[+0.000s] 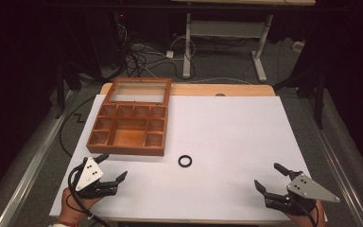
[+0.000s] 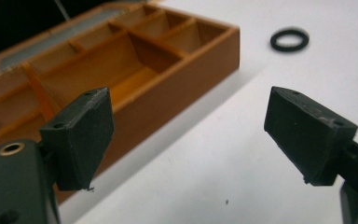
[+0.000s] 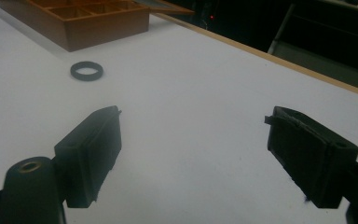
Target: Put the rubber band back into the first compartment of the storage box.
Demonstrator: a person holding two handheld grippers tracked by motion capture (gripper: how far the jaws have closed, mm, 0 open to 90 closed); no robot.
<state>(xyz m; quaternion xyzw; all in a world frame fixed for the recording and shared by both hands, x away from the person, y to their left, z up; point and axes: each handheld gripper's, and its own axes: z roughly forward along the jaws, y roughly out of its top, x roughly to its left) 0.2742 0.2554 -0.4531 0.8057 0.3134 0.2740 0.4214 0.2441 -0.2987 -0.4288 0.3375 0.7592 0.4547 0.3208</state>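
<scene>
Both claws sit low at the near edge of the white-covered desk (image 1: 227,127). The left claw (image 1: 114,168) hovers just off the front corner of the wooden compartment box (image 1: 127,125), jaws spread wide with nothing between them. Over at the near right, the right claw (image 1: 270,176) is also wide apart and empty. The black ring (image 1: 185,161) lies flat on the white surface between the two, just beside the box's front right corner. The box's glass lid (image 1: 139,91) stands thrown open behind it.
</scene>
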